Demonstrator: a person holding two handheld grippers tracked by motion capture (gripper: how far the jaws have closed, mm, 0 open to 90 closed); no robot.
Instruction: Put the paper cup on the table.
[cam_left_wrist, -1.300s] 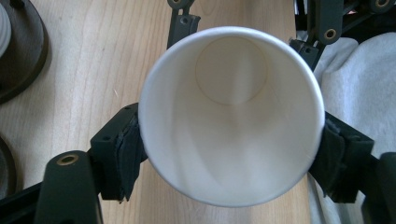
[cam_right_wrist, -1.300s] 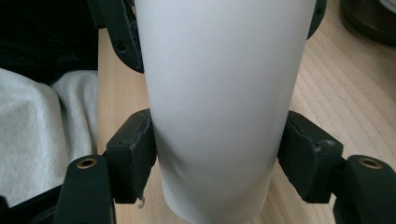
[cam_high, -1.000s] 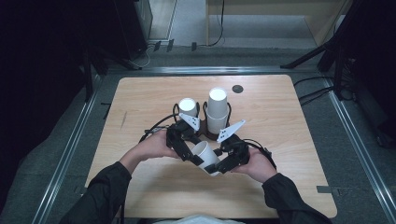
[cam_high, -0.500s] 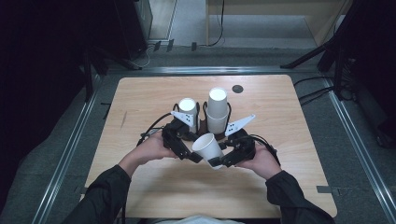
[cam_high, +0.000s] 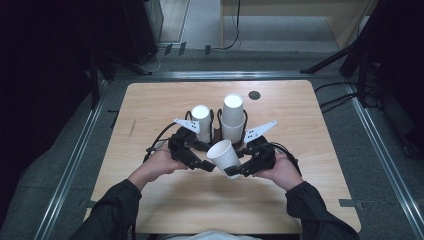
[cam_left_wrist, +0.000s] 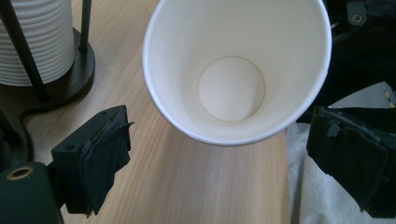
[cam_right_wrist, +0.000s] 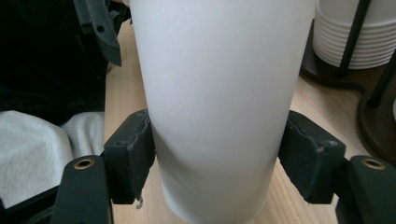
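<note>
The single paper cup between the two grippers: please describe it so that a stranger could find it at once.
On the wooden table, two black holders stand at the middle, each with a stack of white cups upside down. Just in front of them, the right gripper holds one white paper cup near its base. Unlike the stacked cups, it is alone, tilted, with its empty mouth towards the left gripper.

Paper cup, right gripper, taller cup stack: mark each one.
Paper cup (cam_high: 223, 152), high view, its side wall.
Right gripper (cam_right_wrist: 219, 163), right gripper view, midway between its pads.
Taller cup stack (cam_high: 233, 116), high view, upper side wall.
</note>
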